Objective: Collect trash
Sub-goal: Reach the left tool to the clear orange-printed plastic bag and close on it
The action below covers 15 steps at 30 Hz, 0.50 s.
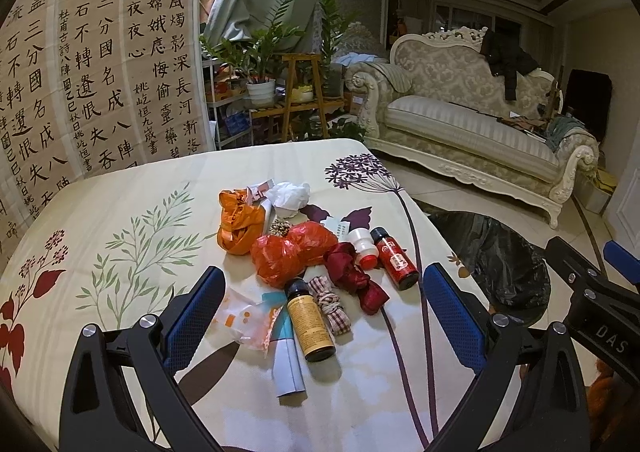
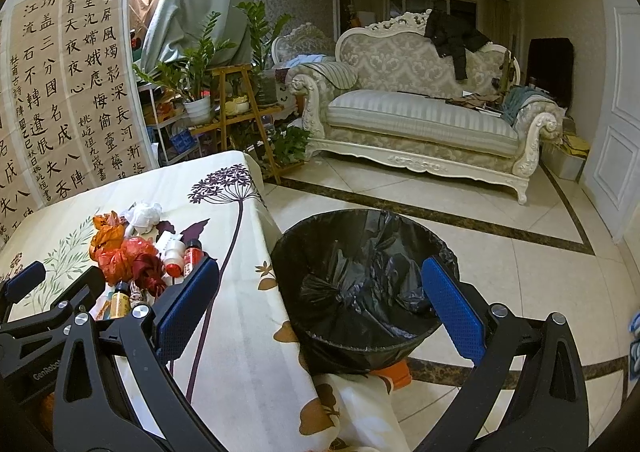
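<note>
Both grippers gape empty: the left gripper frames crinkled orange plastic bags and a cylindrical amber bottle; the right gripper faces the glossy black-lined round bin.

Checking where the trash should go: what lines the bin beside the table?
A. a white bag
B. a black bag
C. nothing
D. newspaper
B: the right wrist view shows the bin lined with a crinkled black bag, standing on the floor by the table edge.
</note>
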Each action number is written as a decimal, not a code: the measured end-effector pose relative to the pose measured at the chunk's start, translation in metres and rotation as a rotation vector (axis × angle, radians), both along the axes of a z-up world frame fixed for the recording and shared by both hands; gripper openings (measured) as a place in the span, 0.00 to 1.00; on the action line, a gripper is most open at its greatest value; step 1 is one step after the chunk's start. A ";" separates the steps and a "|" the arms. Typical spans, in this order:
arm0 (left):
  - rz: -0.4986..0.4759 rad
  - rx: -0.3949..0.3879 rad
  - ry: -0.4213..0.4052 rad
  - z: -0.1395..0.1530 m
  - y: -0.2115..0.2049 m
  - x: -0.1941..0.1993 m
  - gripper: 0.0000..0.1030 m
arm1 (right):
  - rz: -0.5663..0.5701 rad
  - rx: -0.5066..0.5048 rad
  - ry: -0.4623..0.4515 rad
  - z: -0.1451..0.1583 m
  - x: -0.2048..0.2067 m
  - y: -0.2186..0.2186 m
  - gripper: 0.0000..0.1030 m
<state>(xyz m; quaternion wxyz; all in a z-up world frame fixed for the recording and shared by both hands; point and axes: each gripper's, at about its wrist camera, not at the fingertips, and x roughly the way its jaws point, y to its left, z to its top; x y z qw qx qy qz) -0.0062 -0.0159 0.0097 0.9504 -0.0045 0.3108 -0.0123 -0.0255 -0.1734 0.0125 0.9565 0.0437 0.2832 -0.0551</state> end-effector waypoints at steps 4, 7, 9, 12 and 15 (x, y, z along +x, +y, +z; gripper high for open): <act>-0.005 -0.001 0.001 0.000 0.000 0.000 0.94 | 0.002 0.000 0.007 -0.001 0.002 0.000 0.96; 0.001 0.003 0.007 -0.001 0.003 0.001 0.94 | 0.004 0.004 0.015 -0.004 0.005 0.001 0.96; 0.006 -0.007 0.015 -0.002 0.008 0.001 0.94 | 0.005 0.005 0.020 -0.005 0.006 0.002 0.96; 0.022 -0.018 0.033 -0.004 0.020 0.002 0.93 | 0.017 0.013 0.032 -0.008 0.009 0.006 0.96; 0.040 -0.030 0.049 -0.007 0.034 0.000 0.93 | 0.035 0.016 0.049 -0.013 0.012 0.012 0.96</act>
